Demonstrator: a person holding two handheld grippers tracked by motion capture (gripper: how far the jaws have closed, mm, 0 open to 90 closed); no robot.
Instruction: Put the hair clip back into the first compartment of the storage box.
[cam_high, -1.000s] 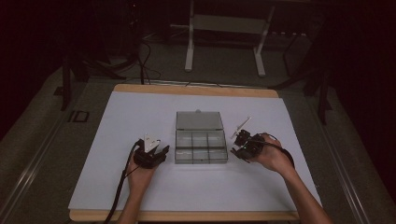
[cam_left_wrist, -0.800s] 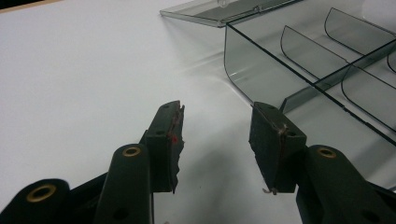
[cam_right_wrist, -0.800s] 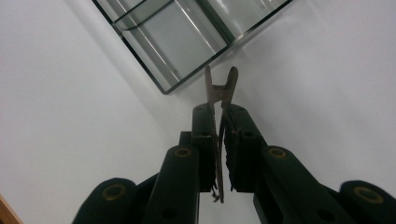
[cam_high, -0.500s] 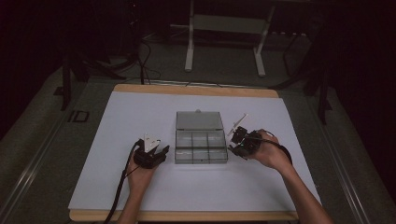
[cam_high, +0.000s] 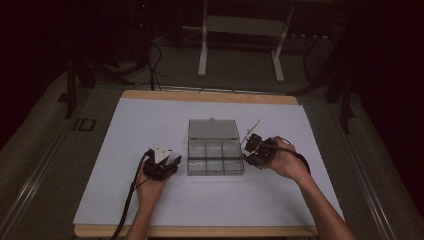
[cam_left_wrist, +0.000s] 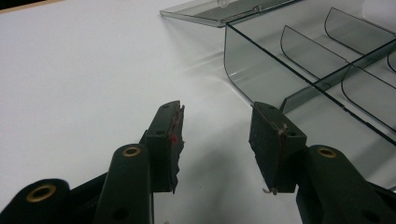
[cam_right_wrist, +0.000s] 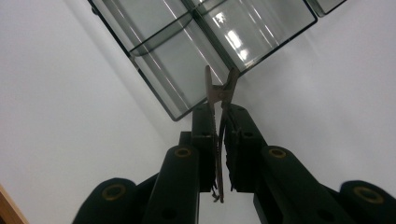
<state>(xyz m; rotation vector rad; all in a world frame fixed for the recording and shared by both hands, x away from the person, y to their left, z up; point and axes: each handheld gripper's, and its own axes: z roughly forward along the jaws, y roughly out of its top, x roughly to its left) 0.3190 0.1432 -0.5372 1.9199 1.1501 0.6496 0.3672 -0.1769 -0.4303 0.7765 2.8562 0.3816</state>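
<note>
The right gripper pinches a thin metal clip above the clear compartment box; the left gripper rests spread beside its wall, lid open behind

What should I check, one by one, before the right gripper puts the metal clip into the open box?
1. Right gripper grips the metal clip: ok, jaws shut on it.
2. Compartment box lid open: ok, lid lies flat behind.
3. Compartments free of other items: ok, as far as seen.
4. Clip above a compartment: cannot tell; it is at the box's corner.
5. Left gripper out of the way: ok, open, beside the box, holding nothing.
</note>
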